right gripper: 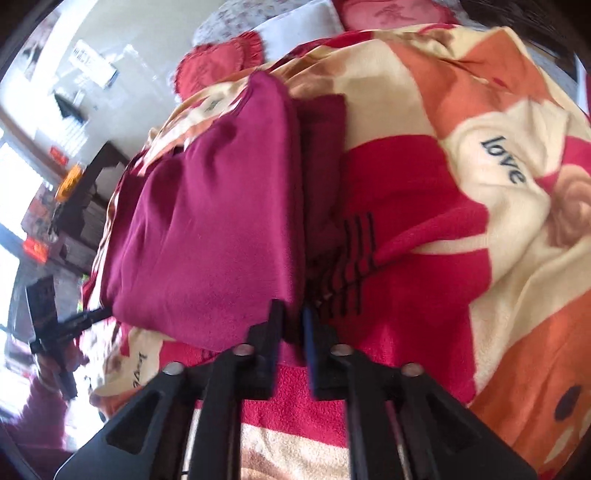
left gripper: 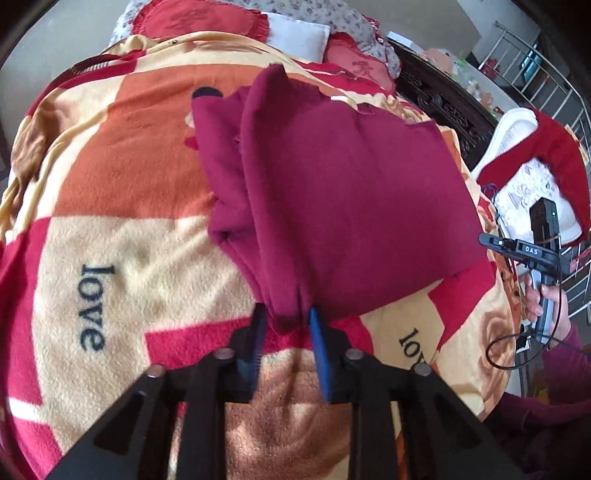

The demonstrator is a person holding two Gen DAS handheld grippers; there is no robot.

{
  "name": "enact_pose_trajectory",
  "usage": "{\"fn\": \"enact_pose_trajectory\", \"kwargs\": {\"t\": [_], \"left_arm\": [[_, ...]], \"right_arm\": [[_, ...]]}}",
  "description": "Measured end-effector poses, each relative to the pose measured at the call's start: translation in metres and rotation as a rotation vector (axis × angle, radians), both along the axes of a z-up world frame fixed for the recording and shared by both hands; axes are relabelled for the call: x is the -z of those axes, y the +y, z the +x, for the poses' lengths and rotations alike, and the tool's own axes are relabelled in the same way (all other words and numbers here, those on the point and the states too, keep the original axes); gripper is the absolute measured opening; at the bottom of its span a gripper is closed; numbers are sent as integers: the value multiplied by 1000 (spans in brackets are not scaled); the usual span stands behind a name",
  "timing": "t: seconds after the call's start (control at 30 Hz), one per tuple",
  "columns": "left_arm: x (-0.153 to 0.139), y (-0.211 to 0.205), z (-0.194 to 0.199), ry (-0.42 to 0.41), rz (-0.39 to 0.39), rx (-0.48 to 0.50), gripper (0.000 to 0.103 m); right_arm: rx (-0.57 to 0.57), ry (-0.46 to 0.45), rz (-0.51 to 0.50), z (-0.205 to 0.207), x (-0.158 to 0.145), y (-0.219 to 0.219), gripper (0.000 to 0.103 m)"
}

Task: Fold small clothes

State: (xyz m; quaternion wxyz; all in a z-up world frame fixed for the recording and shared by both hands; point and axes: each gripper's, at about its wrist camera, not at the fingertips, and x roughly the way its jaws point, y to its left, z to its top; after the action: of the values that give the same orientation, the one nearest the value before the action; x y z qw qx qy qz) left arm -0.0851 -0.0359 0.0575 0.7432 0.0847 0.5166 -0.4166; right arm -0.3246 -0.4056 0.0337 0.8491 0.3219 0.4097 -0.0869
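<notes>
A maroon garment (left gripper: 343,192) lies folded in layers on a fleece blanket (left gripper: 122,258) printed with "love". In the left wrist view my left gripper (left gripper: 286,321) is shut on the garment's near corner, with bunched cloth pinched between its blue pads. In the right wrist view the same maroon garment (right gripper: 214,221) lies to the left and ahead. My right gripper (right gripper: 291,321) is shut on its near edge, and a thin fold of cloth shows between the narrow jaws. A hand (left gripper: 550,299) holds the right gripper's handle at the far right of the left wrist view.
Red cushions (left gripper: 199,22) and a white pillow (left gripper: 299,35) lie at the head of the bed. A dark carved wooden frame (left gripper: 443,107) runs along the right side. Beyond it are a red and white garment (left gripper: 532,177) and a metal rail (left gripper: 546,66).
</notes>
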Motion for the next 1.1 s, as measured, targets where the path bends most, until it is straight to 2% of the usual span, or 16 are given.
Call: {"fn": "enact_pose_trajectory", "kwargs": {"t": [0.03,0.13,0.23,0.33,0.43,0.6,0.7,0.77,0.93,1.1], "left_arm": [[-6,4,1,-11,-2,-7,39],[-27,8,8,-55,-30,-50,55],[-44,-1,19,-93,-69,-108,63],[-49,-24,34,-132,-65,-184,68],[-41,-50,52,-127,-18,-255,69],[-15,-90,84,-228,168,-355,69],[2,-89,102,-172,173,-402,73],[6,-85,108,-146,155,-435,77],[8,-83,107,-158,143,-452,81],[2,-82,100,-171,144,-456,81]], "right_arm": [[21,-2,-6,-2,-5,-2,11],[50,-54,-57,-1,-32,-8,11],[21,-105,-114,24,-54,-7,12],[-8,-121,-184,58,-61,0,12],[-20,-109,-232,98,-57,3,12],[-25,-48,-371,152,-44,-3,12],[23,-27,-448,165,-36,-16,12],[45,-21,-417,173,-25,-27,12],[52,-37,-459,177,-22,-26,13],[52,-40,-420,168,-42,-16,13]]}}
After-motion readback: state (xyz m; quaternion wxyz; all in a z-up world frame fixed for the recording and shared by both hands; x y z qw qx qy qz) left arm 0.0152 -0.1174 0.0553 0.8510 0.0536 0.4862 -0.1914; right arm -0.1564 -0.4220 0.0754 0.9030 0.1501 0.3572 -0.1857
